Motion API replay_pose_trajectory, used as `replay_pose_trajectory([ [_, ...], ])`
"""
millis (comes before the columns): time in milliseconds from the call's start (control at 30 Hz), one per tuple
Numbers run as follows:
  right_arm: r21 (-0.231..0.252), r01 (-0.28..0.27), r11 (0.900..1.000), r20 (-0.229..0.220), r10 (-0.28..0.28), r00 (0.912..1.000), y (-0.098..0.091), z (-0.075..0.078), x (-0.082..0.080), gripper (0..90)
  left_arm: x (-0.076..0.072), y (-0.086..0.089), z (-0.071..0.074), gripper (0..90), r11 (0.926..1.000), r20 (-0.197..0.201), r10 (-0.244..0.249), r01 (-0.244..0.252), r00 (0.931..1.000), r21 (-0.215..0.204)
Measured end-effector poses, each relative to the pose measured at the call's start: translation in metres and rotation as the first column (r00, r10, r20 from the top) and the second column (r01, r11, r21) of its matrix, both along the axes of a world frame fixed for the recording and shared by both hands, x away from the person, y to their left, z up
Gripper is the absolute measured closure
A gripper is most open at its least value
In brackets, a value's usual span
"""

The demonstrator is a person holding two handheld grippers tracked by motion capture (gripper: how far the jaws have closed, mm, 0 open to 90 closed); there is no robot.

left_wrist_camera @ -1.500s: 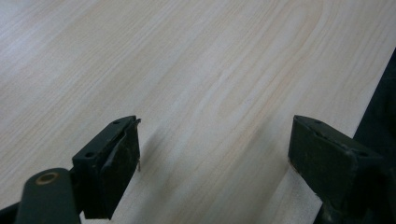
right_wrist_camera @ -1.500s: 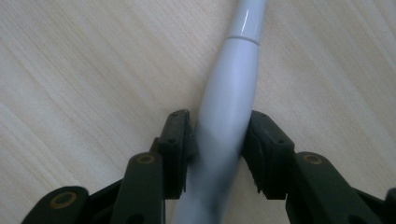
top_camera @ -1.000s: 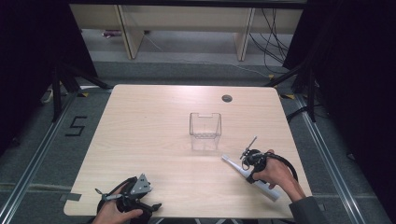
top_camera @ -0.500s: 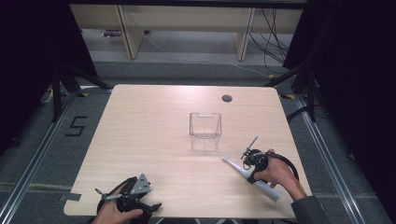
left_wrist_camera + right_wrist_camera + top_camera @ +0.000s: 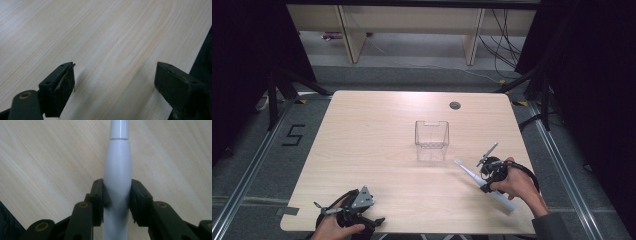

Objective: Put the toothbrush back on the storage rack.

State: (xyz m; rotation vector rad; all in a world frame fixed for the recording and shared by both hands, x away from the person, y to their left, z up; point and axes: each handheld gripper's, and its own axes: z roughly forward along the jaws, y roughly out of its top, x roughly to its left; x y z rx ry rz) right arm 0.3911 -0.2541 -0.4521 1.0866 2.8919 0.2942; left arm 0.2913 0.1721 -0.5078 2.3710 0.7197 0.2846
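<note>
The right gripper [image 5: 486, 176] squeezes a white electric toothbrush [image 5: 117, 170] around its fat middle, so it will not slip. The toothbrush lies low over the table [image 5: 377, 140], its thin end pointing toward the clear plastic box [image 5: 431, 140] nearby, probably where it goes. The left gripper [image 5: 115, 87] rests wide open, holding nothing.

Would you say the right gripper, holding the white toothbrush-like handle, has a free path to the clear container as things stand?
Probably yes. The right gripper is shut on the white handle, and bare table lies between it and the clear container, whose top is open. Nothing stands in the way.
</note>
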Motion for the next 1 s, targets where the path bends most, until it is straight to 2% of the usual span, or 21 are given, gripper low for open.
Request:
replay_pose_trajectory([
  [100, 0.033, 0.001, 0.9995, 0.025, -0.002, 0.9997, -0.006, 0.007, -0.001, 66.6, 0.0, 0.0, 0.0, 16.0, 1.0, 0.0, -0.001, 0.001, 1.0, 0.0],
  [167, 0.071, 0.043, 0.9965, 0.049, -0.047, 0.9977, -0.013, 0.016, -0.002, 66.6, 0.0, 0.0, 0.0, 16.0, 1.0, 0.004, -0.004, 0.004, 1.0, -0.001],
  [233, 0.116, 0.031, 0.9928, 0.092, -0.042, 0.9949, -0.019, 0.023, -0.001, 66.6, 0.0, 0.0, 0.0, 16.0, 1.0, 0.01, -0.001, 0.001, 1.0, -0.002],
  [300, 0.145, 0.056, 0.9879, 0.125, -0.075, 0.9894, -0.025, 0.03, -0.002, 66.6, 0.0, 0.0, 0.0, 16.0, 1.0, 0.01, 0.002, -0.002, 0.9999, -0.002],
  [367, 0.167, 0.06, 0.984, 0.13, -0.083, 0.9881, -0.026, 0.033, -0.002, 66.6, 0.0, 0.0, 0.0, 16.0, 1.0, 0.011, 0.003, -0.003, 0.9999, -0.003],
  [400, 0.174, 0.095, 0.9802, 0.142, -0.12, 0.9826, -0.028, 0.037, -0.003, 66.6, 0.001, 0.0, 0.0, 16.0, 1.0, 0.003, -0.004, 0.004, 1.0, 0.002],
  [433, 0.216, 0.102, 0.9711, 0.173, -0.141, 0.9748, -0.031, 0.042, -0.003, 66.6, 0.001, 0.0, 0.0, 16.0, 1.0, 0.003, 0.0, 0.0, 1.0, 0.001],
  [467, 0.232, 0.098, 0.9677, 0.193, -0.144, 0.9706, -0.033, 0.043, -0.002, 66.6, 0.001, 0.0, 0.0, 16.0, 1.0, 0.003, 0.0, 0.0, 1.0, 0.0],
  [500, 0.237, 0.155, 0.959, 0.186, -0.201, 0.9618, -0.033, 0.044, -0.003, 66.6, 0.001, 0.0, 0.0, 16.0, 1.0, 0.002, 0.0, 0.0, 1.0, 0.0],
  [533, 0.269, 0.144, 0.9523, 0.19, -0.199, 0.9616, -0.033, 0.045, -0.003, 66.6, 0.001, 0.0, 0.0, 16.0, 1.0, 0.003, 0.001, -0.001, 1.0, -0.001],
  [567, 0.269, 0.144, 0.9523, 0.19, -0.199, 0.9616, -0.033, 0.045, -0.003, 66.6, 0.001, 0.0, 0.0, 15.9, 1.0, 0.003, 0.001, -0.001, 1.0, -0.001],
  [600, 0.293, 0.113, 0.9495, 0.223, -0.183, 0.9576, -0.037, 0.045, 0.0, 66.6, 0.0, 0.0, 0.0, 15.9, 1.0, 0.011, 0.006, -0.006, 0.9999, -0.007],
  [633, 0.332, 0.1, 0.9378, 0.259, -0.193, 0.9465, -0.04, 0.045, 0.004, 66.6, 0.0, 0.0, 0.0, 16.0, 0.9998, 0.0, 0.014, -0.014, 0.9999, -0.013],
  [667, 0.354, 0.112, 0.9285, 0.263, -0.214, 0.9408, -0.04, 0.045, 0.004, 66.6, 0.0, 0.0, 0.0, 15.9, 0.9999, 0.012, 0.012, -0.011, 0.9999, -0.011],
  [700, 0.354, 0.112, 0.9285, 0.263, -0.214, 0.9408, -0.04, 0.045, 0.004, 66.6, 0.0, 0.0, 0.0, 16.0, 0.9999, 0.012, 0.012, -0.011, 0.9999, -0.011],
  [767, 0.375, 0.09, 0.9228, 0.301, -0.213, 0.9296, -0.042, 0.048, 0.006, 66.6, 0.0, 0.0, 0.0, 15.9, 0.9998, 0.015, 0.013, -0.013, 0.9998, -0.012],
  [800, 0.399, 0.081, 0.9133, 0.315, -0.219, 0.9235, -0.042, 0.048, 0.007, 66.6, 0.0, 0.0, 0.0, 15.9, 0.9998, 0.016, 0.013, -0.013, 0.9998, -0.014],
  [867, 0.416, 0.069, 0.9067, 0.344, -0.227, 0.9111, -0.042, 0.05, 0.008, 66.6, 0.0, 0.0, 0.001, 15.9, 0.9999, 0.015, 0.01, -0.01, 0.9998, -0.01],
  [933, 0.413, 0.067, 0.9085, 0.337, -0.22, 0.9156, -0.042, 0.051, 0.009, 66.6, 0.0, 0.001, 0.001, 15.9, 0.9999, 0.016, 0.01, -0.01, 0.9998, -0.01],
  [967, 0.436, 0.101, 0.8943, 0.31, -0.255, 0.9158, -0.039, 0.052, 0.008, 66.6, 0.0, 0.001, 0.001, 15.9, 0.9999, 0.016, 0.011, -0.01, 0.9998, -0.009],
  [1000, 0.437, 0.091, 0.8947, 0.321, -0.25, 0.9136, -0.039, 0.052, 0.009, 66.6, 0.0, 0.0, 0.0, 15.9, 0.9998, 0.015, 0.014, -0.014, 0.9998, -0.013],
])
